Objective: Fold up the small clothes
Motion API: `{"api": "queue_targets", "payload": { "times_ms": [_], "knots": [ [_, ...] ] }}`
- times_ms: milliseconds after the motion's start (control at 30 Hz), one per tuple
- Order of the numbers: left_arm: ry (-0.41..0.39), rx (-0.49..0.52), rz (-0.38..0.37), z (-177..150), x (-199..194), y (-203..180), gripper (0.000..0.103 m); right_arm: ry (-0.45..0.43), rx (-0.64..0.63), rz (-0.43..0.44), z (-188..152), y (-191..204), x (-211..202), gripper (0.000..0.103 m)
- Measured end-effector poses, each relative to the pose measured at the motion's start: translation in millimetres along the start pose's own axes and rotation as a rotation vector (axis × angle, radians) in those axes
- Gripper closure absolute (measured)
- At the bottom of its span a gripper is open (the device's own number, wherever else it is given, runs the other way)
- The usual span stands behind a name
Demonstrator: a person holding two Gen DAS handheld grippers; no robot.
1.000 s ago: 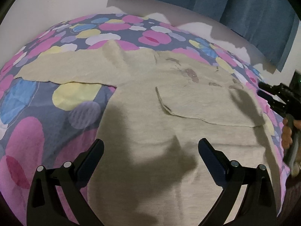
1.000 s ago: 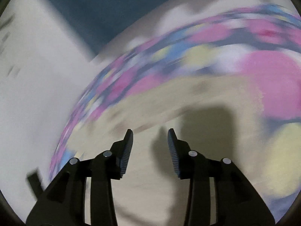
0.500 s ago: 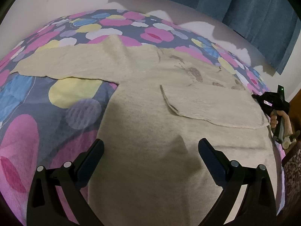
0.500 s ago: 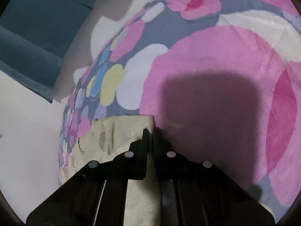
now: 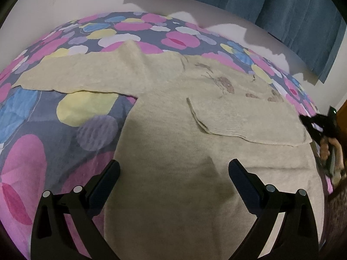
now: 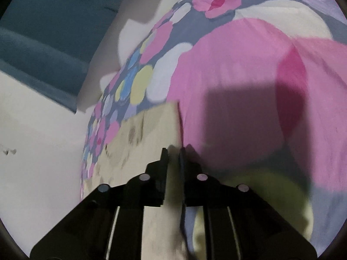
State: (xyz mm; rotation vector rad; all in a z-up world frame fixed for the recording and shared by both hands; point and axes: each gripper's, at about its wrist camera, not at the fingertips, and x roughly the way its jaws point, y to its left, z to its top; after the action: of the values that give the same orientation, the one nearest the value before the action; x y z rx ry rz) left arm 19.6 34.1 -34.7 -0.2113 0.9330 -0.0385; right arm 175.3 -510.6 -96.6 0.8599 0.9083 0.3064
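A beige knit sweater lies flat on the flowered bedspread. Its left sleeve stretches out to the left. Its right sleeve is folded across the chest. My left gripper is open and empty, hovering above the sweater's lower body. My right gripper is shut on the sweater's right edge at the bed's side; it also shows at the far right of the left wrist view, held by a hand.
A white wall and blue curtains stand behind the bed. The bedspread extends beyond the sweater's edge in the right wrist view. A dark wooden edge shows at the far right.
My right gripper has come down to the sweater's right edge and closed on it; it now holds the fabric. My left gripper stays open above the sweater, almost unmoved.
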Motion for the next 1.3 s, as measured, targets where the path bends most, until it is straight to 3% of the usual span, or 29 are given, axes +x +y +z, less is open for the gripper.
{"api": "queue_targets", "payload": {
  "times_ms": [167,233,400,467,600,633,967,1200,1300],
  "knots": [
    [0.0,-0.004,0.0,-1.1,-2.0,0.6,0.004,0.031,-0.057,-0.02,-36.8,4.9,-15.2,0.084],
    [-0.002,-0.004,0.003,-1.6,-2.8,1.1,0.004,0.037,-0.078,-0.049,-45.4,4.0,-16.3,0.096],
    [-0.002,-0.004,0.014,-2.3,-3.3,3.0,0.004,0.017,-0.06,-0.033,-49.6,0.4,-18.8,0.096],
    [-0.003,-0.005,0.018,-2.4,-4.2,5.0,0.004,0.01,-0.056,-0.028,-53.7,2.1,-25.2,0.09],
    [0.001,-0.027,0.028,-2.9,-6.2,14.1,0.004,-0.025,-0.048,0.002,-70.5,6.1,-48.1,0.059],
    [0.003,-0.036,0.033,-3.0,-6.6,17.6,0.004,-0.031,-0.05,0.011,-75.5,7.7,-54.3,0.055],
    [-0.005,-0.114,0.047,-2.3,-16.7,50.2,0.004,-0.027,-0.087,0.014,-130.8,20.3,-99.8,0.05],
    [-0.018,-0.218,0.047,4.0,-21.8,90.5,0.004,-0.004,-0.099,0.011,-151.2,14.3,-94.6,0.049],
    [-0.039,-0.239,0.083,10.3,-23.3,113.2,0.004,-0.007,-0.122,0.028,-153.2,18.2,-95.2,0.038]
  ]
}}
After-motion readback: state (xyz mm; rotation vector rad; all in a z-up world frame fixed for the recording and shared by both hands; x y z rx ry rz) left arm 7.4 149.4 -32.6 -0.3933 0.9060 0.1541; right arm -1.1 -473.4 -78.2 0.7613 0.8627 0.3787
